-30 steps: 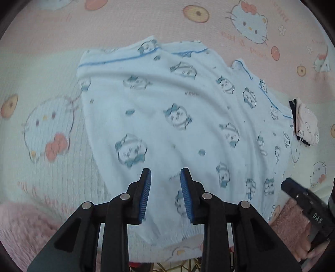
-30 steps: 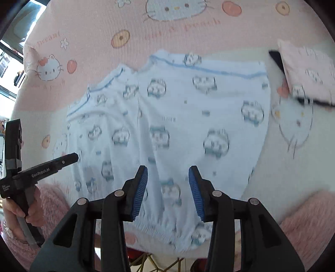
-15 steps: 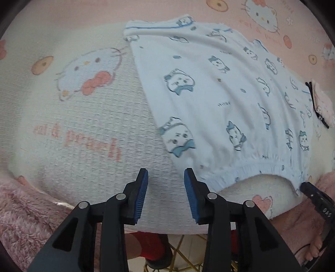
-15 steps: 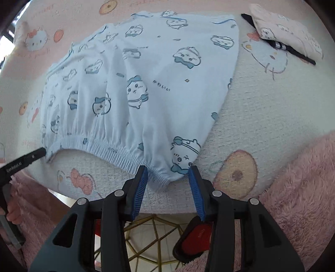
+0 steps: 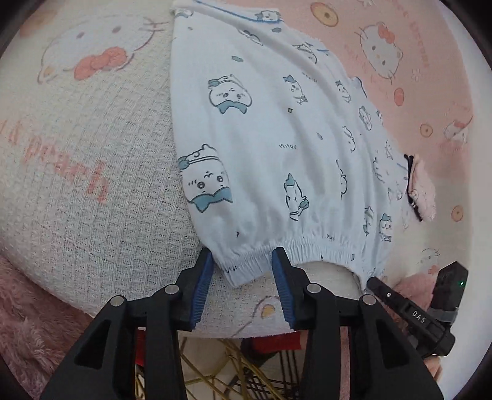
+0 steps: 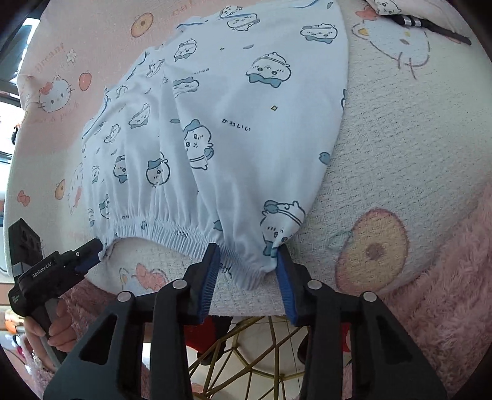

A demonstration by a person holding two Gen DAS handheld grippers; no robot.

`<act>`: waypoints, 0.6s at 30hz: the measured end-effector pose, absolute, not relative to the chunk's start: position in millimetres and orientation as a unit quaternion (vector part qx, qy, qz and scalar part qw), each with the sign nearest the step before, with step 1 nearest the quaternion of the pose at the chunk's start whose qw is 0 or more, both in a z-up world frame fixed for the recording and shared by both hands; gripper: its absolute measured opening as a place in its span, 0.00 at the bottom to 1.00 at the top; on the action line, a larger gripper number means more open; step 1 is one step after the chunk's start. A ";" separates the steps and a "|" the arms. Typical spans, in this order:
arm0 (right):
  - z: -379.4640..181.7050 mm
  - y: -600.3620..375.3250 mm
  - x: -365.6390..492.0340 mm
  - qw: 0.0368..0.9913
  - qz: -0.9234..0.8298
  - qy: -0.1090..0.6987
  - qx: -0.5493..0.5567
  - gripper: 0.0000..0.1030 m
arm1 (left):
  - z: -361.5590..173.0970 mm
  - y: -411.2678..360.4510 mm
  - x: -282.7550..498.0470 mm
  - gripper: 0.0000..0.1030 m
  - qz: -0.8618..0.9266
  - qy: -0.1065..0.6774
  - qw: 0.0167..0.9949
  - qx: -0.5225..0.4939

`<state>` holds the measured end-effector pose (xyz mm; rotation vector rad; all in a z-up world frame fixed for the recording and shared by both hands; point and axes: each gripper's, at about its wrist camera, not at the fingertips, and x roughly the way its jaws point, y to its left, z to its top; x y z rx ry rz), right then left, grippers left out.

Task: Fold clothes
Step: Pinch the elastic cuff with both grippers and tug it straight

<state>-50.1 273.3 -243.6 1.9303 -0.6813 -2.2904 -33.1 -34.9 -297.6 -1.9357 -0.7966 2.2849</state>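
Light blue shorts [image 5: 276, 138] with a cartoon print lie flat on the cloth-covered table, elastic waistband [image 5: 307, 243] toward me. My left gripper [image 5: 243, 274] points down at the waistband's left corner, which lies between its open jaws without being pressed. In the right wrist view the shorts [image 6: 230, 123] show their right waistband corner [image 6: 255, 277] between the closing jaws of my right gripper [image 6: 247, 267]; the right pad touches cloth, the left stands off. Each gripper shows in the other's view: the right gripper [image 5: 373, 281] and the left gripper [image 6: 92, 255].
A folded pink garment [image 5: 422, 190] with a black strip lies beyond the shorts; it is also at the top of the right wrist view [image 6: 396, 6]. The cartoon-print tablecloth [image 5: 92, 154] ends at a near edge. Gold wire legs [image 6: 246, 354] and a red object show below. Pink fluffy sleeves flank both views.
Both grippers came down and back from over the middle of the shorts to the waistband corners at the table's near edge. The left jaws spread a little wider.
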 end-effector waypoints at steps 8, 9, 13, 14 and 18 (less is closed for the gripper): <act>-228.5 254.7 -36.9 0.030 -0.783 -0.152 0.603 0.13 | -292.1 -33.4 -44.2 0.12 0.745 -0.243 -0.011 -0.622; -229.5 256.4 -35.9 0.030 -0.780 -0.163 0.604 0.15 | -291.4 -38.1 -43.9 0.12 0.741 -0.258 -0.016 -0.620; -234.5 264.0 -47.3 0.027 -0.756 -0.216 0.618 0.28 | -302.9 -49.7 -43.0 0.13 0.724 -0.302 -0.008 -0.620; -236.1 264.1 -48.3 0.023 -0.753 -0.233 0.615 0.36 | -304.5 -49.6 -41.7 0.16 0.728 -0.300 0.003 -0.617; -230.3 251.8 -46.4 -0.005 -0.762 -0.208 0.613 0.16 | -304.4 -42.6 -39.6 0.20 0.746 -0.262 0.038 -0.610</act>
